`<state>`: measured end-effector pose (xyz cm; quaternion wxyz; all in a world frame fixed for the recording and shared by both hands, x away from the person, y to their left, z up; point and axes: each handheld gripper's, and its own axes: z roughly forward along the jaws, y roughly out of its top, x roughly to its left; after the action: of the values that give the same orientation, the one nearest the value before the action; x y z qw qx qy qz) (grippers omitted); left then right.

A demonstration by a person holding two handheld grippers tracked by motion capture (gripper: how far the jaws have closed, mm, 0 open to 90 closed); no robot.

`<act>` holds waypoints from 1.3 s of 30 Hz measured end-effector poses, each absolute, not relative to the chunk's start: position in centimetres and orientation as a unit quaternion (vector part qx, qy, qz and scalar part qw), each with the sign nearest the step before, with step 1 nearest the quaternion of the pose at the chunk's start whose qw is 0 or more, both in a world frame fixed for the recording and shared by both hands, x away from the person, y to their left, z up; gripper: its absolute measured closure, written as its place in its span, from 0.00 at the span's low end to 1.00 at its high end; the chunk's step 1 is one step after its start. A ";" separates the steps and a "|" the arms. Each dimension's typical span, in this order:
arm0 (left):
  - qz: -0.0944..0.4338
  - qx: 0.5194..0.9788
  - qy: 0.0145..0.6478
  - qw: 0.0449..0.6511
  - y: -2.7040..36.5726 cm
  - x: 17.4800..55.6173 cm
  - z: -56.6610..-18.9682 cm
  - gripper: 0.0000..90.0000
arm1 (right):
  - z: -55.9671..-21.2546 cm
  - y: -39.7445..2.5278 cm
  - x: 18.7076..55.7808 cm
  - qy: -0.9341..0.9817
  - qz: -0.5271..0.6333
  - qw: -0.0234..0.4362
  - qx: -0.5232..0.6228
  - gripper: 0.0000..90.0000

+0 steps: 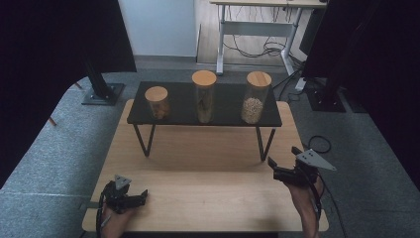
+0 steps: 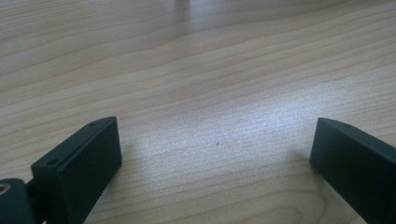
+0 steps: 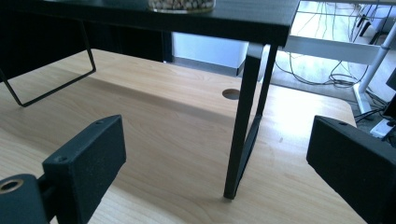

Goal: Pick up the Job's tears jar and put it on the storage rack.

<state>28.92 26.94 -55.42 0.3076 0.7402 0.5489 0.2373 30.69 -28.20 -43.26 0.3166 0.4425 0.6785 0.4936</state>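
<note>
Right gripper [image 1: 283,167] raised above the table's [image 1: 208,198] near right corner, jaws wide apart, nothing between them. In its own view it looks along the table under the black shelf [image 1: 183,116], with the shelf's right leg [image 3: 243,126] straight ahead and the base of the grain jar [image 3: 182,4] above on the shelf top. Left gripper [image 1: 139,197] low at the near left corner, jaws also spread and empty, aimed at bare wood.

Three lidded jars stand upright in a row on the shelf: short jar [image 1: 157,102] left, middle jar [image 1: 204,96], grain jar [image 1: 255,97] right. Their long axes are vertical.

Key relation: grain jar lies forward, higher and slightly left of the right gripper, which is the nearer one. Judgement: any grasp must climb over the shelf edge and meet the jar side-on
</note>
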 end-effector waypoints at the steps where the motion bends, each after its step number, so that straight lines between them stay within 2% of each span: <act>1: 0.237 0.740 0.549 0.308 26.9 28.9 -55.4 0.02 | -43.4 -28.2 30.7 0.678 0.493 0.317 0.443 0.05; 39: 0.237 0.740 0.549 0.308 26.9 28.9 -55.4 0.02 | -47.4 -28.6 29.8 0.688 0.449 0.329 0.465 0.05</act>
<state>28.90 26.91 -55.42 0.3076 0.7403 0.5487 0.2370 29.79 -28.63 -47.43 0.3287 0.4654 0.6881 0.4493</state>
